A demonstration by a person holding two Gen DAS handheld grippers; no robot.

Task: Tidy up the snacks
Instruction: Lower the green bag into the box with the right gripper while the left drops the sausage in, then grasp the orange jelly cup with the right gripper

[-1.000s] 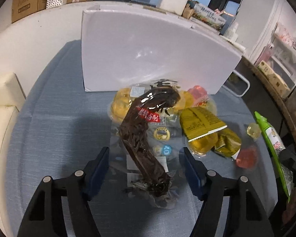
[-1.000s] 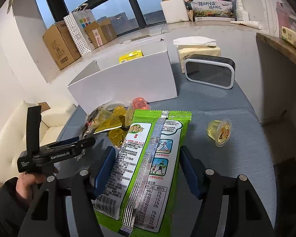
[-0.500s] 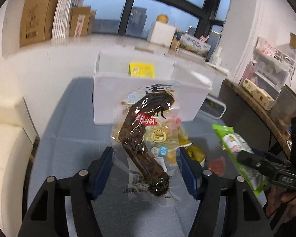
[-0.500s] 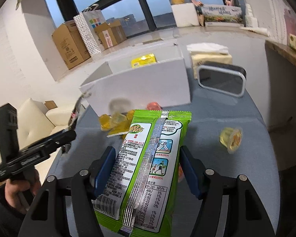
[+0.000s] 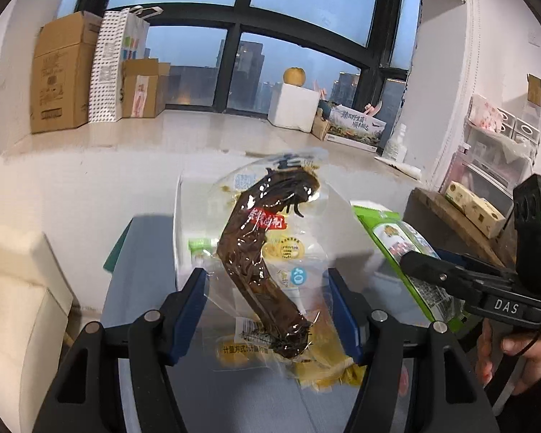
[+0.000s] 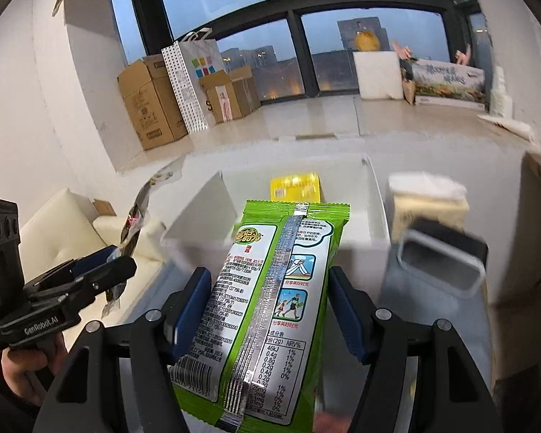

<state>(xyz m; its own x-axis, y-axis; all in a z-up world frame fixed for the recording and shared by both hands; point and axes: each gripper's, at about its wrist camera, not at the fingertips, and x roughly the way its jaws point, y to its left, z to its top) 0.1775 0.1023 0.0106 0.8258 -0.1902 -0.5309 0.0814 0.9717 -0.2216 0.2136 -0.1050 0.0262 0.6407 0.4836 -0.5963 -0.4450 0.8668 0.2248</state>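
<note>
L gripper [image 5: 270,310] grips clear pack w/ dark meat strip [image 5: 267,252], held up over white box [image 6: 299,216]. R gripper [image 6: 270,310] clamps green snack bag [image 6: 270,296], also above box. Yellow packet [image 6: 295,187] inside box.

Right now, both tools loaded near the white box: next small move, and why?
Probably carry the right tool forward and release the green snack pack into the white box: the pack's top edge already overlaps the open box, where a yellow packet lies.
</note>
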